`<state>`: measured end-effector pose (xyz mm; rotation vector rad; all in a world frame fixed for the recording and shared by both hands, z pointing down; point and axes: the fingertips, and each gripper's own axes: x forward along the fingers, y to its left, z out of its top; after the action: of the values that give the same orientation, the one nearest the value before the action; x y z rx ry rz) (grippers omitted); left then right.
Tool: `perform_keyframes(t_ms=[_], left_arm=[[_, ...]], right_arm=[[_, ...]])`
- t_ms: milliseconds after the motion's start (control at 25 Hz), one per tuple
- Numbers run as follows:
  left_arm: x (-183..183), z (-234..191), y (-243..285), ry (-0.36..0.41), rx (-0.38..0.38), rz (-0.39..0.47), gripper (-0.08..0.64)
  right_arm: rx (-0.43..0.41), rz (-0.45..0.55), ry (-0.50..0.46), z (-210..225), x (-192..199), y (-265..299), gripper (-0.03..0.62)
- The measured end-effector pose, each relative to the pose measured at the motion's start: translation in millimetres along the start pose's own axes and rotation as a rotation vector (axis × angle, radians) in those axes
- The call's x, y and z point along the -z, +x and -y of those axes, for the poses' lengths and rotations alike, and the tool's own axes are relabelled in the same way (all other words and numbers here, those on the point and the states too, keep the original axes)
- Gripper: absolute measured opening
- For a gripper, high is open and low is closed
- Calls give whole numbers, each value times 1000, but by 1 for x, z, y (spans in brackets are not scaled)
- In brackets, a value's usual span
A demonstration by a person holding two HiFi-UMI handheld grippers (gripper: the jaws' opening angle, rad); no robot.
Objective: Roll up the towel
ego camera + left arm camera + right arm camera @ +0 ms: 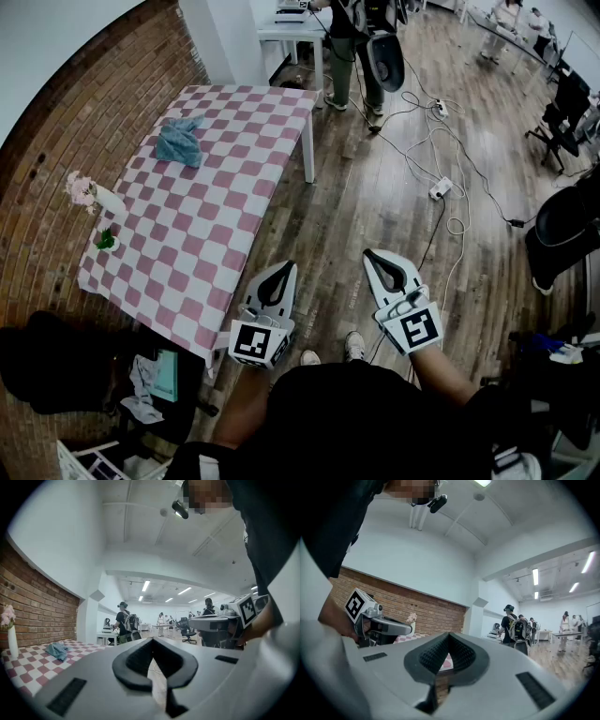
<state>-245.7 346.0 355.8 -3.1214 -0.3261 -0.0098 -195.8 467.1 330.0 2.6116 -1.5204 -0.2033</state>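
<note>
left tool [282,269]: jaws pressed together, nothing between them, beside the near corner of the surface [220,230] | right tool [372,255]: jaws pressed together, empty, over wooden floor [375,192] | towel [180,141]: blue, crumpled, lying at the checkered surface's far end, well apart from both tools | vase [105,200]: pink flowers, at the surface's left edge

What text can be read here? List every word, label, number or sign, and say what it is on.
No readable words, numbers or signs in any view.
Square markers on the left gripper and right gripper: black-and-white patterns, no letters.
</note>
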Motion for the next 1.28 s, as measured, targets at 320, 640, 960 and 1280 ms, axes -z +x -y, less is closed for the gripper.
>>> perform_keyframes(t_ms=[320, 640, 960, 1280], left_arm=[[1, -5, -12, -5, -4, -19, -3], [13, -8, -31, 3, 9, -31, -5], [15, -23, -54, 7, 12, -42, -3], [14, -44, -49, -10, -35, -18, 146]], right_arm=[[14, -5, 3, -10, -2, 2, -2], [23, -15, -9, -29, -3, 1, -2], [40, -10, 13, -51, -3, 4, 0], [75, -36, 25, -39, 12, 27, 372]])
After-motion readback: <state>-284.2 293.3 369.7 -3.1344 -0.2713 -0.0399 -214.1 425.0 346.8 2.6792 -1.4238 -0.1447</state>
